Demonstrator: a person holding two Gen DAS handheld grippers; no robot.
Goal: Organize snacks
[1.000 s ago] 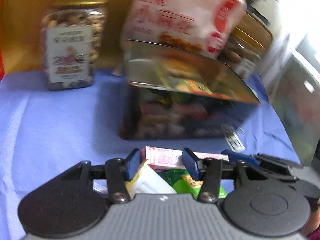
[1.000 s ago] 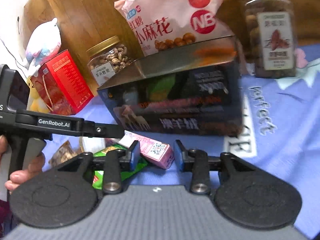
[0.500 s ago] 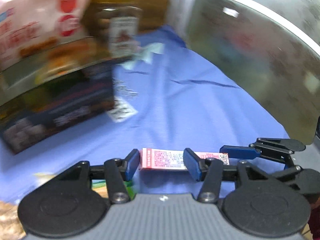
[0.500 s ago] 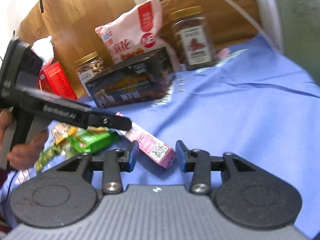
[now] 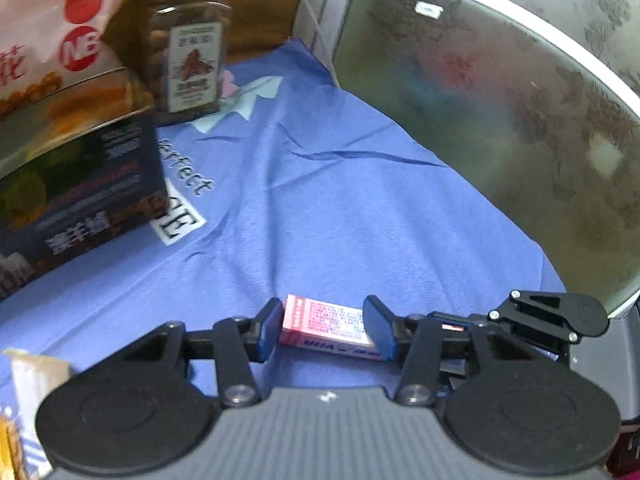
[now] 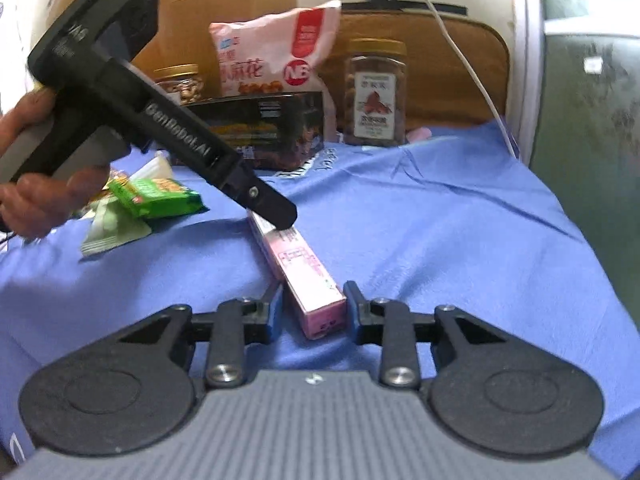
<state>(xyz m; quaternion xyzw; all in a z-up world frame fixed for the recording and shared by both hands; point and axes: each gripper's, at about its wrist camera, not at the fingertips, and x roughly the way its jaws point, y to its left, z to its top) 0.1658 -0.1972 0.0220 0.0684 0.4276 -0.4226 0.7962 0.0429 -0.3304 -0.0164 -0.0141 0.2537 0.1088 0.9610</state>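
Observation:
A long pink snack box (image 6: 298, 268) lies on the blue cloth (image 6: 440, 220). My left gripper (image 5: 326, 330) straddles one end of the pink snack box (image 5: 326, 320), its blue pads close to the box sides. My right gripper (image 6: 314, 308) straddles the other end, with small gaps on both sides. In the right wrist view the left gripper (image 6: 276, 206) shows from the side, over the far end of the box. Whether either gripper presses the box is unclear.
A dark open box (image 6: 264, 128), a pink snack bag (image 6: 276, 52) and two nut jars (image 6: 376, 92) (image 6: 180, 84) stand at the back. Green snack packets (image 6: 156, 196) lie at the left. A glass panel (image 5: 500, 100) borders the cloth on the right.
Both grippers have swung with the pink box away from the dark box toward the right side of the cloth. The box now lies lower, on the cloth.

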